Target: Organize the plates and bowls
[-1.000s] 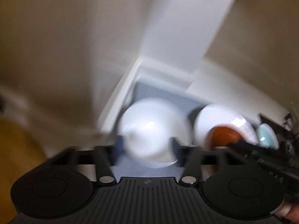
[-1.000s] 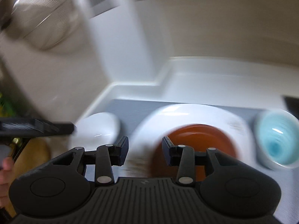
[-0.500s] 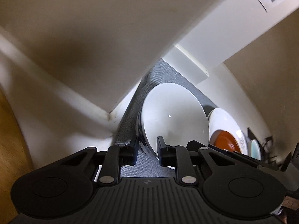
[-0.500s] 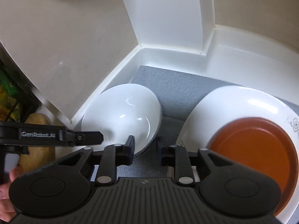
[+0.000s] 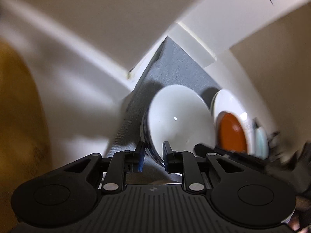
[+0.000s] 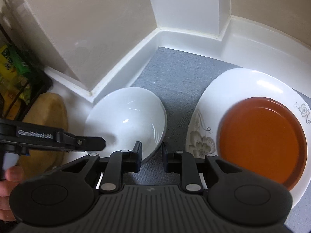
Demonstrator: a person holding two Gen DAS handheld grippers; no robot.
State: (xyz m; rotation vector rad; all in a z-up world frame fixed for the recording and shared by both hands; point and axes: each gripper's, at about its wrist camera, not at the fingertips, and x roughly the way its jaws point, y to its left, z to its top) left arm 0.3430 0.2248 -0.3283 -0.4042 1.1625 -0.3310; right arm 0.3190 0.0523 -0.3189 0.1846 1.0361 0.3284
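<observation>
A white bowl (image 5: 178, 120) with a blue-patterned outside sits tilted on the grey mat (image 5: 175, 66). My left gripper (image 5: 153, 157) is shut on the bowl's near rim, one finger inside and one outside. In the right wrist view the bowl (image 6: 126, 120) lies left of centre, and my right gripper (image 6: 150, 153) straddles its right rim, jaws narrowly apart; contact is unclear. A large white floral plate (image 6: 202, 136) carries an orange plate (image 6: 262, 137) at the right. The left gripper's finger (image 6: 85, 141) reaches in from the left.
White counter walls (image 6: 136, 52) enclose the mat at the back and left. A tan object (image 6: 46, 112) and green packets (image 6: 13, 66) lie at the far left. A light blue bowl (image 5: 261, 141) stands beyond the plates in the left wrist view.
My left gripper has closed in on the bowl's rim and tipped the bowl. My right gripper has moved left and closer, its fingers now at the bowl's right edge.
</observation>
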